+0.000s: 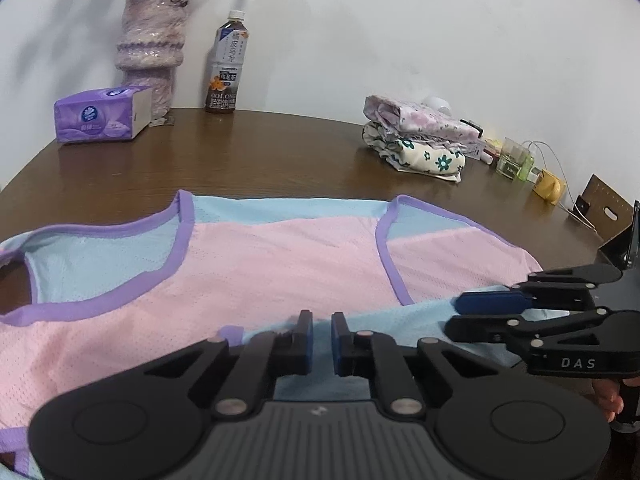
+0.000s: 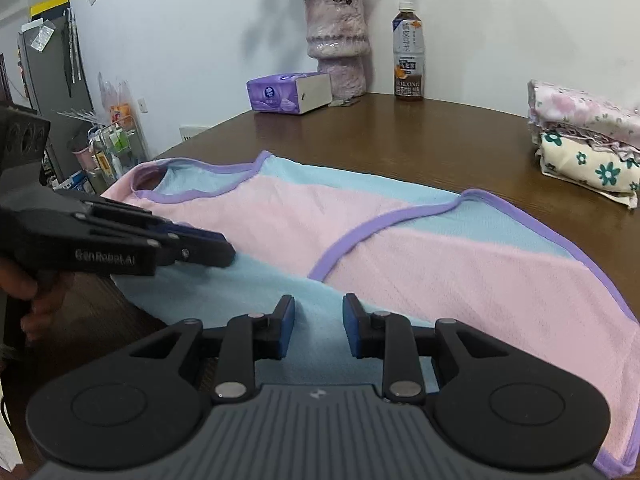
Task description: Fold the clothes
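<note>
A sleeveless mesh top (image 1: 280,264) in pink and light blue with purple trim lies spread flat on the brown table (image 1: 280,152). In the right wrist view the top (image 2: 440,248) runs across the middle. My left gripper (image 1: 322,334) is at the near light-blue hem, its pads drawn close with a pinch of the blue cloth between them. From the side, the left gripper (image 2: 224,248) has its tips on that hem. My right gripper (image 2: 319,320) hovers over the blue hem further right, its jaws apart and not pressing. The right gripper (image 1: 456,314) shows at the top's right edge.
A stack of folded floral clothes (image 1: 424,140) sits at the back right. A purple tissue pack (image 1: 100,116), a mauve vase (image 1: 152,48) and an oolong tea bottle (image 1: 226,68) stand along the wall. Small bottles and a yellow item (image 1: 516,160) crowd the far right edge.
</note>
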Available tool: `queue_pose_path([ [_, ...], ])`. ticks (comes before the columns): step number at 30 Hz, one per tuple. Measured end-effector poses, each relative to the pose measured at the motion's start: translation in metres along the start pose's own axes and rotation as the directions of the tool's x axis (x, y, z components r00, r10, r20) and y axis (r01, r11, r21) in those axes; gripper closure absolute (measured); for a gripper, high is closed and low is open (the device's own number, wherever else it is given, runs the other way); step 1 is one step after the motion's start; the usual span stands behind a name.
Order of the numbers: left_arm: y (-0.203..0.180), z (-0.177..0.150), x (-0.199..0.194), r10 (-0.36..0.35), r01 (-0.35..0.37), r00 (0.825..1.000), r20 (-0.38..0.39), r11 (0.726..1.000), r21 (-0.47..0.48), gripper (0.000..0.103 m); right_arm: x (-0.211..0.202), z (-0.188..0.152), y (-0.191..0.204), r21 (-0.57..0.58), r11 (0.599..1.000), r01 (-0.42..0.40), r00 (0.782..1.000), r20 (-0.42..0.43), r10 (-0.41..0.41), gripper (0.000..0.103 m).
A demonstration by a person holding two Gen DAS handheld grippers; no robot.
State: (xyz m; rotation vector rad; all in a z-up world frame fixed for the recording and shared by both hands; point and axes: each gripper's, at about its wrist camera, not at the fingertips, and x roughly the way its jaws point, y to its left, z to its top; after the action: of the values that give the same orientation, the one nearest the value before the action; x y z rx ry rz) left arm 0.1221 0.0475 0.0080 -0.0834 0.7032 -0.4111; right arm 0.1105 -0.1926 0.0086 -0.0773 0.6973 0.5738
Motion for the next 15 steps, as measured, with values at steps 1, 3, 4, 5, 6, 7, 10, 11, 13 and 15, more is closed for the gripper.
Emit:
queue_pose_path([
  [1, 0.001, 0.0, 0.0, 0.0, 0.0, 1.0, 0.004, 1.0, -0.004, 0.093, -0.001, -0.001, -0.001, -0.001, 1.0, 0.008, 1.0, 0.002, -0.008, 0.076],
  [3, 0.001, -0.001, -0.001, 0.002, -0.002, 1.0, 0.008, 1.0, -0.01, 0.093, -0.004, -0.005, -0.004, -0.003, 1.0, 0.026, 1.0, 0.005, -0.026, 0.076],
  [4, 0.001, 0.0, -0.001, 0.004, -0.004, 1.0, 0.009, 1.0, -0.011, 0.093, -0.005, -0.007, -0.006, -0.003, 0.999, 0.036, 0.999, 0.007, -0.036, 0.076],
  [5, 0.0, 0.0, -0.002, 0.005, -0.005, 1.0, 0.008, 1.0, -0.012, 0.093, -0.007, -0.008, -0.008, 0.0, 0.999, 0.043, 0.999, 0.009, -0.043, 0.076],
  [6, 0.0, 0.001, -0.003, 0.004, -0.004, 1.0, 0.007, 1.0, -0.019, 0.089, -0.009, -0.01, -0.01, 0.004, 0.999, 0.046, 0.999, 0.01, -0.046, 0.076],
  [7, 0.001, 0.002, -0.007, 0.007, -0.007, 1.0, 0.012, 0.999, -0.032, 0.084, -0.011, -0.011, -0.011, 0.008, 0.999, 0.049, 0.999, 0.012, -0.049, 0.076],
  [10, 0.003, 0.004, -0.04, 0.02, -0.017, 0.996, 0.089, 0.999, -0.03, 0.073, -0.014, -0.012, -0.011, 0.002, 0.999, 0.051, 0.999, 0.014, -0.051, 0.072],
  [11, 0.005, 0.003, -0.053, 0.036, -0.033, 0.993, 0.111, 0.999, -0.026, 0.067, -0.015, -0.012, -0.01, 0.0, 0.999, 0.05, 0.999, 0.02, -0.05, 0.07],
  [13, 0.013, -0.003, -0.081, 0.093, -0.09, 0.986, 0.135, 0.996, -0.027, 0.063, -0.025, -0.013, -0.008, 0.006, 0.999, 0.046, 0.997, 0.059, -0.046, 0.068],
  [15, 0.024, -0.011, -0.102, 0.146, -0.142, 0.981, 0.125, 0.989, -0.035, 0.063, -0.036, -0.012, -0.004, -0.004, 1.0, 0.028, 0.995, 0.094, -0.028, 0.066],
])
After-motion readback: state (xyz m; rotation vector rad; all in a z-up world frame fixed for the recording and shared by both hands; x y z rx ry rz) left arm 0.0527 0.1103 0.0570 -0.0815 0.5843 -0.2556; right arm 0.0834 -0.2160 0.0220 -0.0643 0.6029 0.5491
